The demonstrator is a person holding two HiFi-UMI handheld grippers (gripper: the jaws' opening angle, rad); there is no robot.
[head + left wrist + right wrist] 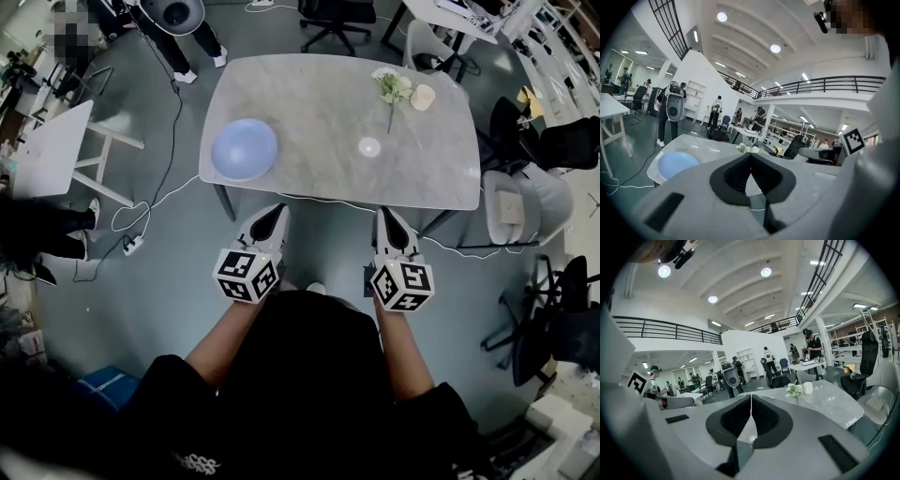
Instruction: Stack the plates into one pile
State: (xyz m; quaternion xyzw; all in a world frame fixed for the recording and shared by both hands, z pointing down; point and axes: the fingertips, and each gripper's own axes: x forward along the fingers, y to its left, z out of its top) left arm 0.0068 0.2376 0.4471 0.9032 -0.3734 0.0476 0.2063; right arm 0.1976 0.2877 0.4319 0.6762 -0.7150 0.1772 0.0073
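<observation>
I am holding the left gripper (pixel 278 212) with its jaws pressed fully together and nothing between them; its own view (pixel 750 155) is showing the two dark pads meeting in one line. The right gripper (pixel 385 217) is doing the same, jaws closed and gripping nothing, as its own view (pixel 751 397) is showing.

Both grippers are hovering side by side just short of the near edge of the table (pixel 441 164), touching neither it nor each other, and pointing across it.

The blue plate (pixel 244 148) is lying on the table ahead of the left gripper and a little to its left, well apart from the jaws; in the left gripper view it (pixel 677 164) is sitting low at the left. I cannot tell whether it is one plate or several stacked.

A small white dish (pixel 369 146) is resting ahead of the right gripper, slightly to its left. Farther ahead, a flower (pixel 392 88) and a cup (pixel 423 97) are lying side by side.
</observation>
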